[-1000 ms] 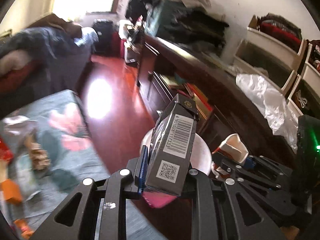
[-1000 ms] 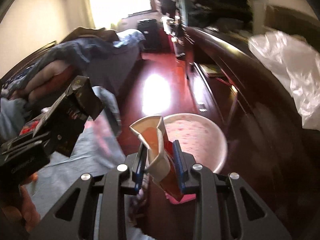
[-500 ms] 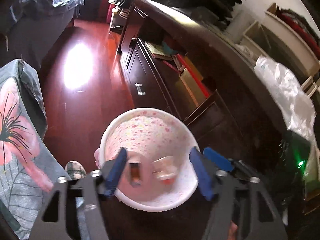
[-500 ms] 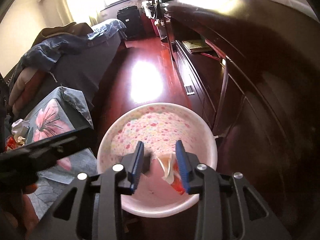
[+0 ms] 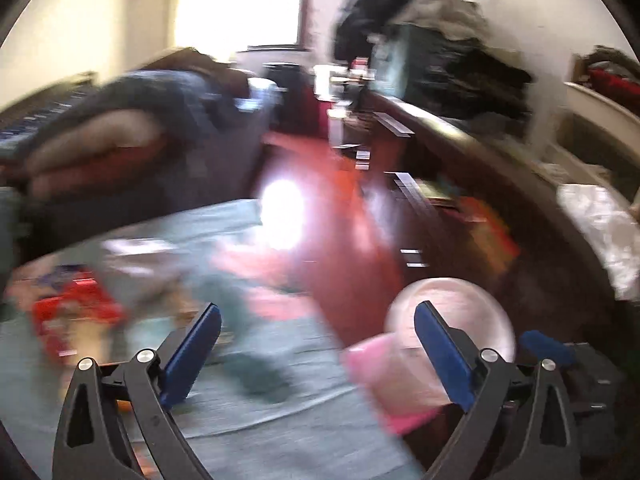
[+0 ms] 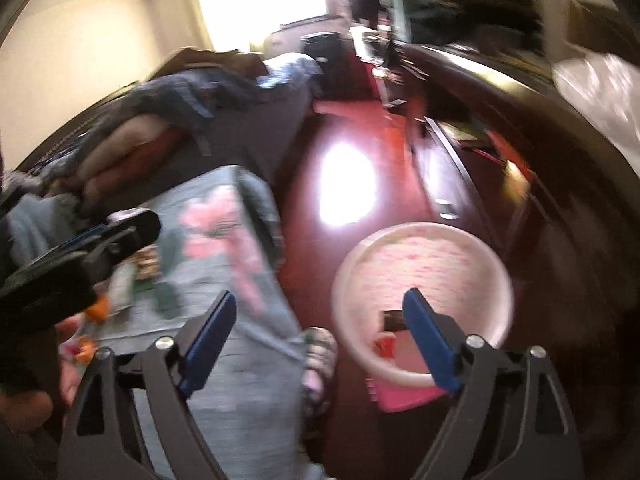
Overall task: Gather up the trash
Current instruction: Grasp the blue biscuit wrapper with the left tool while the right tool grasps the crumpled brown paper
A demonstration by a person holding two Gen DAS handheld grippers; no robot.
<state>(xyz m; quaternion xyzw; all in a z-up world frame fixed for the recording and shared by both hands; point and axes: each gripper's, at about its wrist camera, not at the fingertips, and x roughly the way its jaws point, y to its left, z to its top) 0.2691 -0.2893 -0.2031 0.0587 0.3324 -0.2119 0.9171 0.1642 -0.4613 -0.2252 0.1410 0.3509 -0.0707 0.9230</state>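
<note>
The pink-speckled trash bin stands on the red floor; the dark box and a red-and-white wrapper lie inside it. It shows blurred in the left wrist view. My right gripper is open and empty, between the bin and the table. My left gripper is open and empty over the flowered tablecloth; it also shows in the right wrist view. Blurred red trash and other scraps lie on the cloth.
A dark wooden cabinet with drawers runs along the right. A white plastic bag lies on its top. A bed with heaped bedding stands at the left. A slippered foot is beside the bin.
Both grippers opened wide and dropped the box and the wrapper into the bin, then rose and swung left toward the table. Both views are motion-blurred.
</note>
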